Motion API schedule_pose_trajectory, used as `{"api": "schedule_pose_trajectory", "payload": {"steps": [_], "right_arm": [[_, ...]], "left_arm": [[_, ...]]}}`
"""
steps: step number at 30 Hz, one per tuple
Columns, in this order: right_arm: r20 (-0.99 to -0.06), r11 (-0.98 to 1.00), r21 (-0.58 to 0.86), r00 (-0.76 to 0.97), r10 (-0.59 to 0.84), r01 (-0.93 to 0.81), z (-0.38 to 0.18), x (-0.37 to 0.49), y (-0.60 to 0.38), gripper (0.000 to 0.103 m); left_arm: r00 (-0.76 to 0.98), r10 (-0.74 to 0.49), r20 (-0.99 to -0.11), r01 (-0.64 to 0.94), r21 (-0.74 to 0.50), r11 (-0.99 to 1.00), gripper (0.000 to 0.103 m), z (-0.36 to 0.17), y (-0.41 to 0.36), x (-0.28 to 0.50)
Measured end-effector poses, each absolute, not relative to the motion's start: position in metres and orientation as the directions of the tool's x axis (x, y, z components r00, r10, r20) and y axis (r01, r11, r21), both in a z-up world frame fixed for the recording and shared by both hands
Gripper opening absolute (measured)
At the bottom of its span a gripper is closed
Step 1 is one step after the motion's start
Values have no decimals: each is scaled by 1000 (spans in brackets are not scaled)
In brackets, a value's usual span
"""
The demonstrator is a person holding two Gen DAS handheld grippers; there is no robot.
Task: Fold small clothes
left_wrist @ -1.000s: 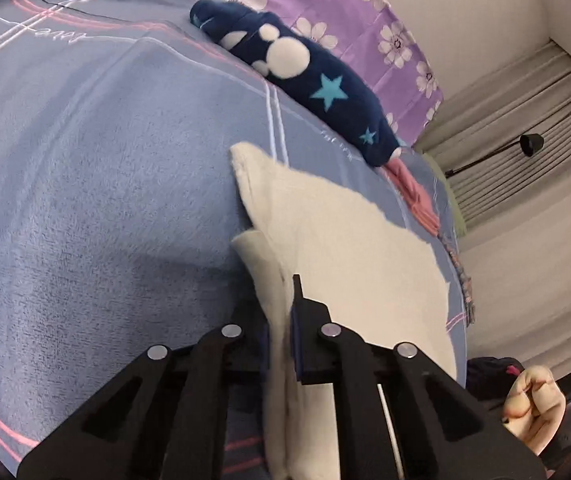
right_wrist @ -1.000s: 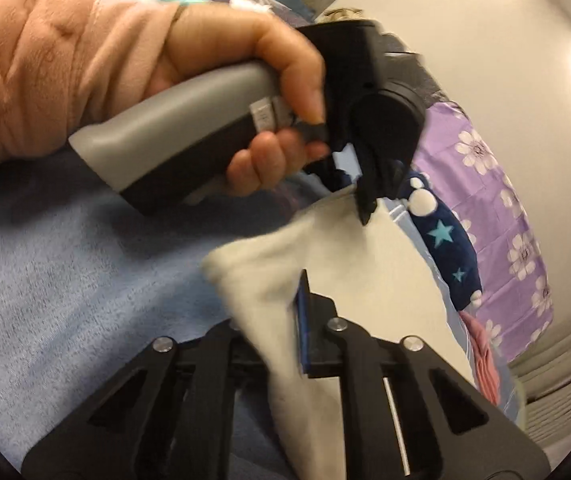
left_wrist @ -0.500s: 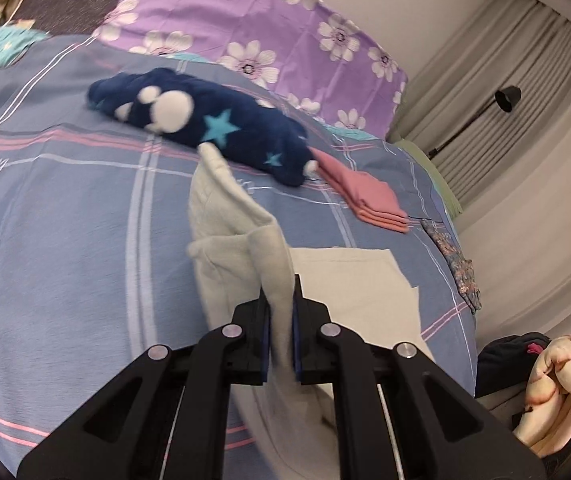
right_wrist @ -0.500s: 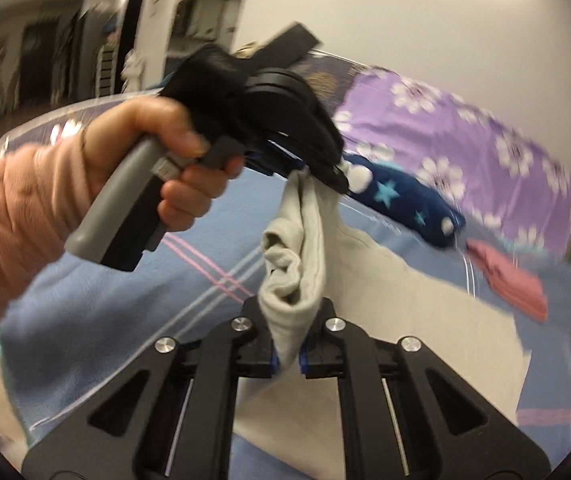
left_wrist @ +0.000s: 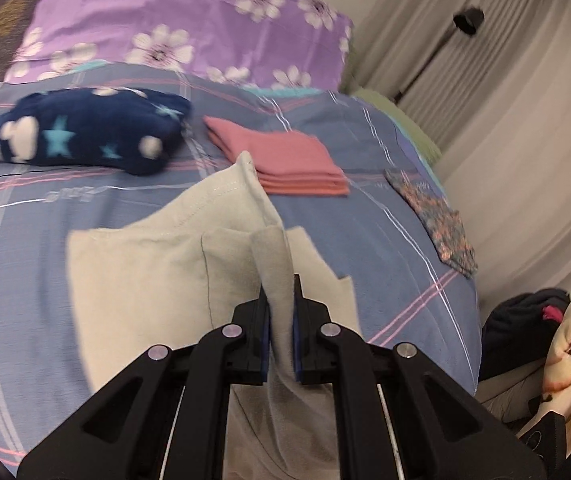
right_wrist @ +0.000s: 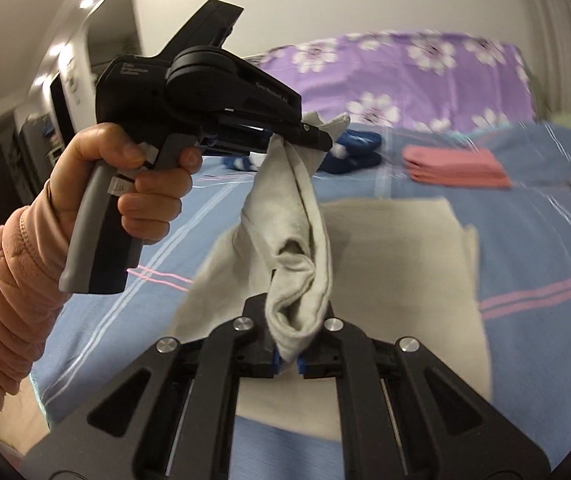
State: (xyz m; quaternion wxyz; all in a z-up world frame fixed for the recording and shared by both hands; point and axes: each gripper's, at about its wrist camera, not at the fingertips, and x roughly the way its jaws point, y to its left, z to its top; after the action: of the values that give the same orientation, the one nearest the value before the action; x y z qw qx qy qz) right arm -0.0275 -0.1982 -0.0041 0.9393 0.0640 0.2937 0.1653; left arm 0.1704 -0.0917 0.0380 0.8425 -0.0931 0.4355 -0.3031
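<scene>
A: What sits at the far left?

B: In the left wrist view, a navy plush garment (left_wrist: 85,136) with white spots and pale blue stars lies on the bed (left_wrist: 25,280), under a purple flowered pillow (left_wrist: 189,28).

A: And the piece being folded?

B: A pale grey-beige garment (left_wrist: 137,280), soft knit with a stitched hem. Most of it lies spread on the blue plaid bed; one edge is pulled up into a peaked fold.

A: Who has hold of it?

B: The left hand-held gripper (left_wrist: 281,312) is clenched on a raised strip of the cloth. In the right wrist view the right hand-held gripper (right_wrist: 289,356) pinches a bunched, rolled part of the same garment (right_wrist: 397,264), and the cloth stretches up in a twisted band between the two grippers.

A: Further right?

B: A folded pink stack (left_wrist: 289,160) just beyond the lifted peak, then a small floral cloth (left_wrist: 433,216) near the bed's edge. Grey curtains (left_wrist: 525,140) hang behind.
</scene>
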Motion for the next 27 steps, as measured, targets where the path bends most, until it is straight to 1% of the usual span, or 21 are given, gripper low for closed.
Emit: {"api": "schedule_pose_trajectory", "payload": {"steps": [4,9,17,20,22,26,27], "right_arm": [[-555,931,306,757,344,-198,-20,-30,-240,5],[-581,910,394,733,355,-129,-41,-37,-277,5],[-586,894,436,723,366,-100,-49,-36,-294,5],[-599,873,480,696,397,-85,-57,-38,-298,5],[-611,864,498,676,412,-76,-63,-37,-303,7],[-608,828,557,649,457,-60,-72,-38,-307,7],[-606,823,564,647,463,-60,-72,-39,-308,7]], "left_arm": [[383,-587,-713,452,-410,792,8,21,-140,177],[341,-545,-765,478,-358,802,8,1,-184,179],[336,-480,-810,477,-293,828,8,-19,-215,187],[344,-476,-809,471,-290,833,15,-21,-218,185],[379,-486,-788,483,-279,830,32,-9,-213,175],[483,-484,-730,546,-181,818,46,25,-191,139],[510,-474,-718,555,-146,819,53,32,-180,127]]}}
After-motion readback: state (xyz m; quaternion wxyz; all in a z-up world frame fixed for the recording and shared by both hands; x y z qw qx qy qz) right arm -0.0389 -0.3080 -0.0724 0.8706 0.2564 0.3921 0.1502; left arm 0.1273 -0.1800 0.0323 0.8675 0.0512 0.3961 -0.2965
